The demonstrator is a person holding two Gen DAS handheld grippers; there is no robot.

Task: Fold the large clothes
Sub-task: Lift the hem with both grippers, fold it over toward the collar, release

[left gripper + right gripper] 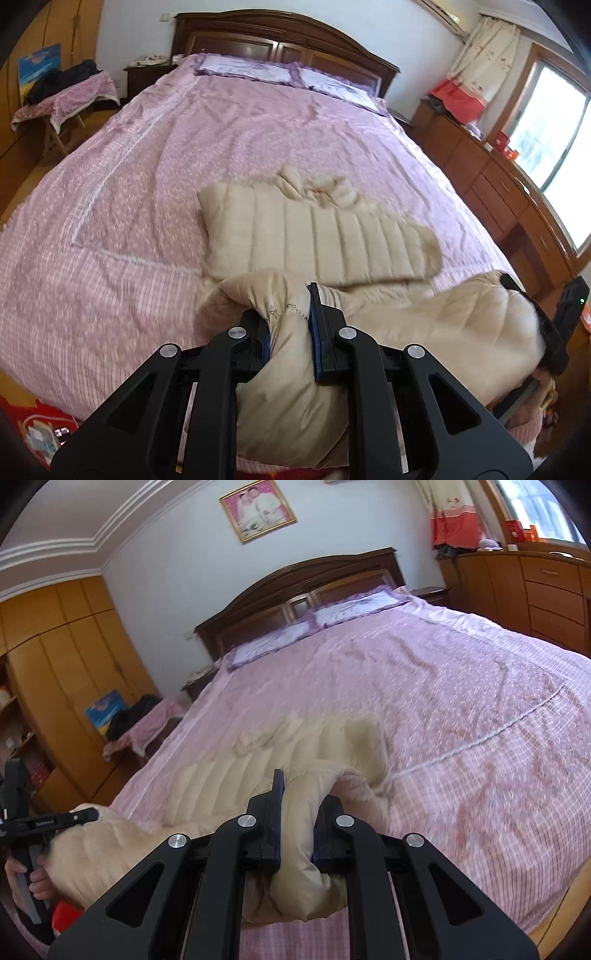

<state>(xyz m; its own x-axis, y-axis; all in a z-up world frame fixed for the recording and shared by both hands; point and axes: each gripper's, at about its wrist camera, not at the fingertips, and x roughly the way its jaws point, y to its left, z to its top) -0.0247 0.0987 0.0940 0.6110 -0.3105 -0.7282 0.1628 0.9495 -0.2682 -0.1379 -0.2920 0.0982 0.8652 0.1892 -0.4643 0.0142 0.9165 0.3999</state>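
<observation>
Both sets of fingers pinch the coat (325, 240) hem, left gripper (290, 325) and right gripper (299, 819) gripping separate corners, so the near half lifts off the bed (147, 166), probably to fold over the flat part.

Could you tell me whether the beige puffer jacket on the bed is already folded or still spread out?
Partly folded. The beige puffer jacket has its far part flat on the pink bedspread, while the near edge is lifted, bunched in the left gripper and right gripper.
</observation>
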